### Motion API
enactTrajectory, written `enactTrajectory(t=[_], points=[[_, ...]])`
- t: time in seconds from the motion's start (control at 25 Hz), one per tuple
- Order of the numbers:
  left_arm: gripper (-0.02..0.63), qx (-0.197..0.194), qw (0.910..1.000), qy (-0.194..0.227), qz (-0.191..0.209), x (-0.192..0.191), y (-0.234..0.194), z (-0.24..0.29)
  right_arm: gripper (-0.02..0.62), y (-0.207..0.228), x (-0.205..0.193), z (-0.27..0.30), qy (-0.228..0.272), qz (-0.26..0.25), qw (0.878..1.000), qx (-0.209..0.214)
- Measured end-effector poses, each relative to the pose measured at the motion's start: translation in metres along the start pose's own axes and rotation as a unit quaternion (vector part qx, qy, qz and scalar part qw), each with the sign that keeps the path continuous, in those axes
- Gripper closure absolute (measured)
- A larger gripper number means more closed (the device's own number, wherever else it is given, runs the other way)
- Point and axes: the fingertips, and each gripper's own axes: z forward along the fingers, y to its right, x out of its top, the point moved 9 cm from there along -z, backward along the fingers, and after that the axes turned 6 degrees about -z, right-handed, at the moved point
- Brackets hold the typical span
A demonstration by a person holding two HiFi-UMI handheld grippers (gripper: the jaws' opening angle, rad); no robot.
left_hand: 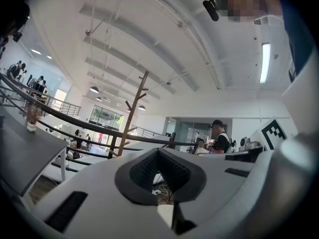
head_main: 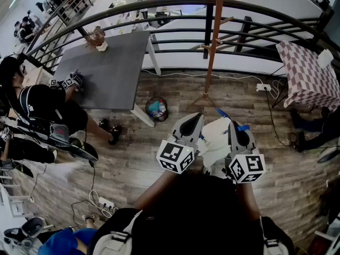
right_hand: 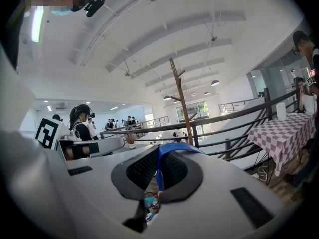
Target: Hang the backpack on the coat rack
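A white backpack (head_main: 215, 139) hangs between two hand-held grippers above the wood floor, with the coat rack (head_main: 214, 41) standing at twelve o'clock by the curved railing (head_main: 159, 7). The right gripper (right_hand: 162, 151) is clamped on the bag's blue strap (right_hand: 159, 172). The left gripper (left_hand: 159, 153) has its jaws drawn together at the tips, with a sliver of white between them (most likely the bag's fabric).

The likely trouble is that thin hold. The strap could slide out on the lift, or the bag could swing and knock the slim pole. The pegs are short and angled, so a loop set shallow may slip off. A waste bin (head_main: 156, 108) sits at ten o'clock, underfoot on the approach.
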Motion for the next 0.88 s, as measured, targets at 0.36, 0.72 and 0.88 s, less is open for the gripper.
enactTrajectory(t=[0.36, 0.72, 0.88], points=[[0.598, -0.003, 1.0000, -0.001, -0.009, -0.005, -0.001, -0.003, 0.578, -0.003, -0.006, -0.003, -0.009, -0.003, 1.000, 0.005], [0.598, -0.006, 0.9999, -0.002, -0.013, -0.001, -0.008, -0.011, 0.577, -0.011, -0.005, -0.003, -0.002, 0.003, 1.000, 0.014], [0.598, -0.008, 0.9999, -0.001, -0.013, 0.003, -0.013, -0.016, 0.578, -0.018, -0.001, -0.001, 0.003, -0.003, 1.000, 0.012]])
